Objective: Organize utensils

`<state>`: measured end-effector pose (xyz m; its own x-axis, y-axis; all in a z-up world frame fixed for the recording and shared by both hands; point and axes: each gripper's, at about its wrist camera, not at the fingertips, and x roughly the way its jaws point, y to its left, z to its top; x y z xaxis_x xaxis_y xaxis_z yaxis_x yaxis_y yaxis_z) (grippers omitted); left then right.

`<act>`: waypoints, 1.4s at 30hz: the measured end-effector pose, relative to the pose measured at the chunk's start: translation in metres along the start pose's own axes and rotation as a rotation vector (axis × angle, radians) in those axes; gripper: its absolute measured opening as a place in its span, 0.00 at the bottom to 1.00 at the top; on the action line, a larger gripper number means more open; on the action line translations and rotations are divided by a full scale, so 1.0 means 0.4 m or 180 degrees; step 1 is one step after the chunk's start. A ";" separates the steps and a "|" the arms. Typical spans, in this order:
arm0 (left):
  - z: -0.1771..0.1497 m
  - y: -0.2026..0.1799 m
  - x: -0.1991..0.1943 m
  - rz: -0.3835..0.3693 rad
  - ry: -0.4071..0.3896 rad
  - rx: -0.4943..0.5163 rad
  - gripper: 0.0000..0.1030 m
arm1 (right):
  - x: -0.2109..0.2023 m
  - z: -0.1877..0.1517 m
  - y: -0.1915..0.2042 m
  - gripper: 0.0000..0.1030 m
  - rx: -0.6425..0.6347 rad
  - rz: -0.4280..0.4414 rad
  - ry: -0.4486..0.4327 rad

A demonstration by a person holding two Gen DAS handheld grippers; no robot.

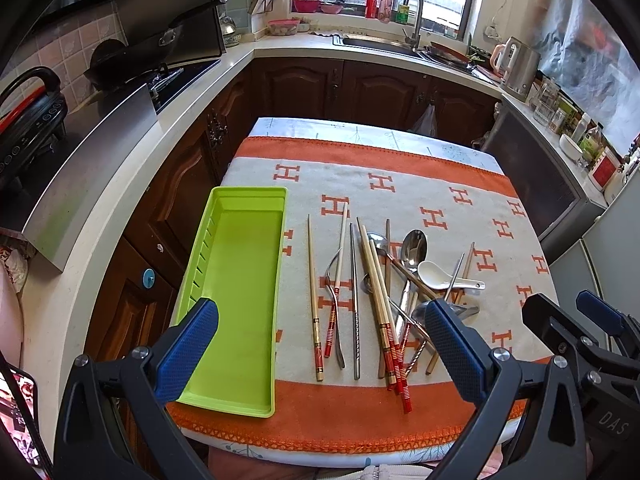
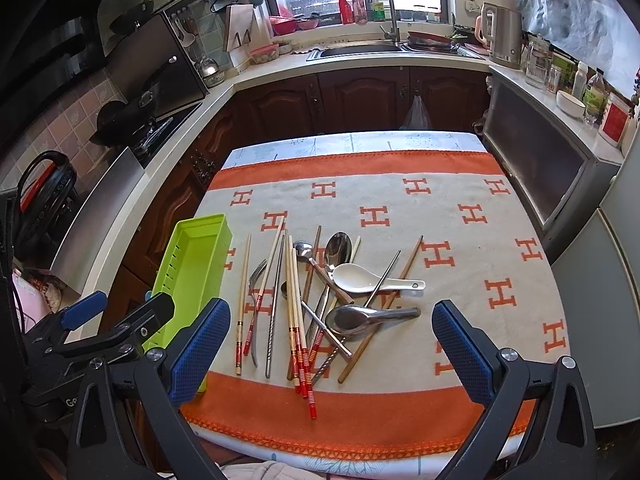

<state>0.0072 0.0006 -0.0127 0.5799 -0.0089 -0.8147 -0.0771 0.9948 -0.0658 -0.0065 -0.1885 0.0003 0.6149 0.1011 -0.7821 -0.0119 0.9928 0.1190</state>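
both grippers hover over the near edge of the bench (image 1: 400, 432), spread wide and holding nothing: the left gripper (image 1: 322, 354) faces the green tray (image 1: 240, 280), the right gripper (image 2: 332, 354) faces the utensil pile (image 2: 316, 300). the tray sits empty at the left edge of the orange-and-cream cloth (image 2: 440, 208). just to its right, chopsticks, metal spoons and a white ceramic spoon (image 2: 360, 278) lie loose and crossed over one another on the cloth.
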 end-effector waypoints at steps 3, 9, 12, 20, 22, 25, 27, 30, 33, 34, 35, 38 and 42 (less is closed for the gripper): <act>-0.002 -0.001 0.001 -0.0002 0.0003 0.0000 0.99 | 0.001 -0.001 0.000 0.99 -0.0002 -0.0002 0.0000; -0.008 -0.001 0.011 0.0004 0.0046 0.0008 0.99 | 0.001 -0.003 -0.001 0.99 -0.0002 0.0000 -0.0004; -0.006 0.001 0.011 0.0001 0.0044 0.0009 0.99 | 0.002 -0.003 -0.001 0.99 0.0000 0.0002 -0.0006; -0.005 0.003 0.011 0.0000 0.0051 0.0010 0.99 | 0.000 -0.003 -0.002 0.99 0.0001 0.0000 -0.0001; -0.005 0.003 0.011 0.0000 0.0051 0.0010 0.99 | 0.002 -0.003 -0.001 0.99 0.0003 0.0002 0.0002; -0.006 0.004 0.012 0.0003 0.0052 0.0012 0.99 | 0.004 -0.007 0.001 0.99 0.0007 0.0005 0.0006; -0.006 0.004 0.012 0.0002 0.0052 0.0012 0.99 | 0.004 -0.007 0.001 0.99 0.0006 0.0003 0.0001; -0.006 0.004 0.012 0.0007 0.0052 0.0012 0.99 | 0.004 -0.005 -0.001 0.99 0.0008 0.0002 0.0004; -0.006 0.004 0.012 0.0009 0.0053 0.0011 0.99 | 0.003 -0.003 -0.003 0.99 0.0006 0.0004 0.0008; -0.006 0.006 0.014 0.0009 0.0059 0.0009 0.99 | 0.003 -0.002 -0.006 0.99 0.0004 0.0002 0.0009; -0.007 0.010 0.016 0.0002 0.0064 0.0006 0.99 | 0.004 -0.005 -0.003 0.99 0.0003 -0.0002 0.0010; -0.005 0.010 0.015 -0.0001 0.0066 0.0019 0.99 | 0.004 -0.005 -0.003 0.99 0.0008 -0.0002 0.0005; -0.005 0.012 0.014 0.0017 0.0060 0.0022 0.99 | 0.004 -0.002 -0.004 0.99 0.0012 0.0013 0.0014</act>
<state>0.0082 0.0049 -0.0187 0.5641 -0.0053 -0.8257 -0.0745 0.9956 -0.0573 -0.0062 -0.1900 -0.0018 0.6115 0.1055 -0.7842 -0.0115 0.9921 0.1245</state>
